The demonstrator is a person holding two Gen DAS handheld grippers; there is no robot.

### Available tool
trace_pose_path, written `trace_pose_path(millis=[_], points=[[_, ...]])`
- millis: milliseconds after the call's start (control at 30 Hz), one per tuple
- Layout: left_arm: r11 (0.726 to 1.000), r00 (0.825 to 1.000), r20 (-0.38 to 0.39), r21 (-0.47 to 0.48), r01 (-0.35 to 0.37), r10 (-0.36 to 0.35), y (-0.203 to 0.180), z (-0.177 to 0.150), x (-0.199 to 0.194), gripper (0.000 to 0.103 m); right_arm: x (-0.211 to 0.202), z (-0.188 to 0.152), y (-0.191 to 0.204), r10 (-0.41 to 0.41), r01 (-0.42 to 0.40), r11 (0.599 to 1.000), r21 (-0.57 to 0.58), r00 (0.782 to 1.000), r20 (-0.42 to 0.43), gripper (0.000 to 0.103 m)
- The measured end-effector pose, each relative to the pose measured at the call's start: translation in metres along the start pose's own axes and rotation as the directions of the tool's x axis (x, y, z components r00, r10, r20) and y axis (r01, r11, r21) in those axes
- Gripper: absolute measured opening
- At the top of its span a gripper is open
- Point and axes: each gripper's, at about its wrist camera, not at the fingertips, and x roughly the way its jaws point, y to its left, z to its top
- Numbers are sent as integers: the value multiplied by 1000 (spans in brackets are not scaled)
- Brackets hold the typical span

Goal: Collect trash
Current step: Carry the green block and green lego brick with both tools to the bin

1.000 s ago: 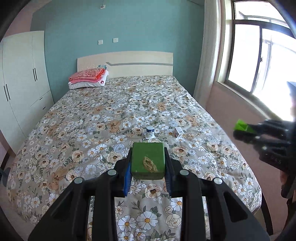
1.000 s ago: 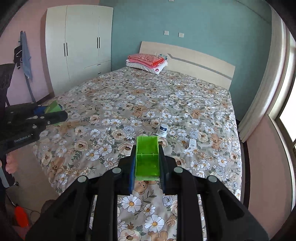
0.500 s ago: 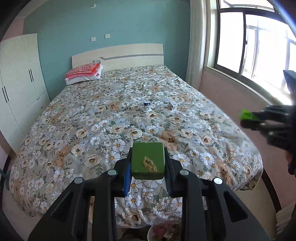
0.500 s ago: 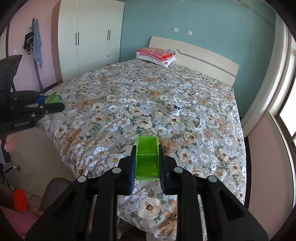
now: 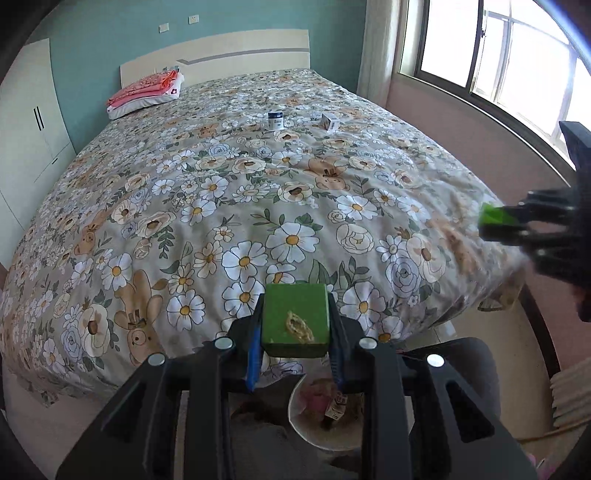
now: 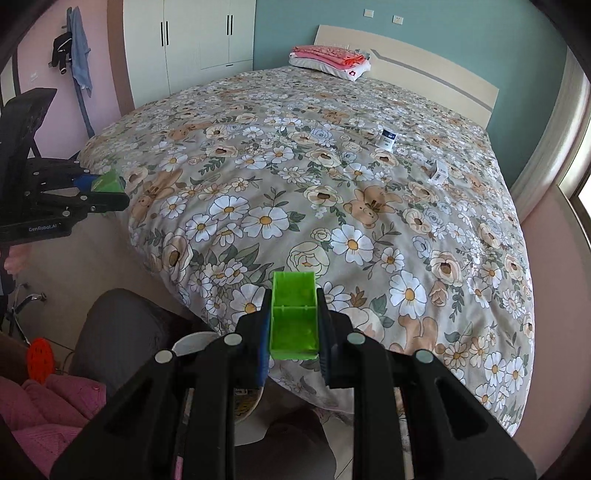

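Observation:
Two bits of trash lie far up the floral bed [image 5: 207,206]: a small white bottle with a dark label [image 5: 276,120] [image 6: 386,138] and a small white box [image 5: 330,121] [image 6: 439,171]. My left gripper [image 5: 295,321] hangs over the bed's foot edge, its green pads shut together with nothing held. My right gripper [image 6: 294,314] is likewise shut and empty, over the foot corner. Under both, on the floor, stands a white bin [image 5: 295,417] [image 6: 192,341] with some rubbish in it. Each gripper shows in the other's view: the right gripper [image 5: 496,218] and the left gripper [image 6: 107,184].
Folded pink bedding [image 5: 147,88] lies at the headboard. White wardrobes [image 6: 192,33] stand left of the bed, a window [image 5: 517,55] to its right. A black chair [image 6: 22,122] and pink fabric [image 6: 44,402] are near the floor at the left. Grey cloth [image 6: 118,332] is beside the bin.
Both grippers have sunk and tipped downward at the foot of the bed. The bed edge and the white bin below have come into view. Both stay shut.

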Motion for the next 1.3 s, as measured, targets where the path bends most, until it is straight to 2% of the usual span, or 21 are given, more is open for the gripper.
trace_pose_path(millis=[200, 600, 867, 1067, 1300], points=[[1000, 994, -109, 10, 16, -14, -6, -45, 49, 32, 57, -36, 27, 58, -61, 998, -16, 992, -108, 22], [994, 953, -286, -56, 92, -104, -12, -117, 126, 32, 141, -100, 79, 170, -185, 982, -33, 948, -270, 22], [989, 903, -405, -73, 125, -144, -29, -162, 183, 32, 206, -154, 108, 239, -257, 966, 8, 888, -393, 22], [982, 862, -472, -112, 151, -186, -39, -189, 222, 32, 249, -182, 122, 271, -270, 960, 68, 849, -454, 23], [976, 821, -534, -183, 121, -202, -41, -213, 267, 32, 300, -207, 123, 323, -264, 946, 187, 798, -508, 23]])
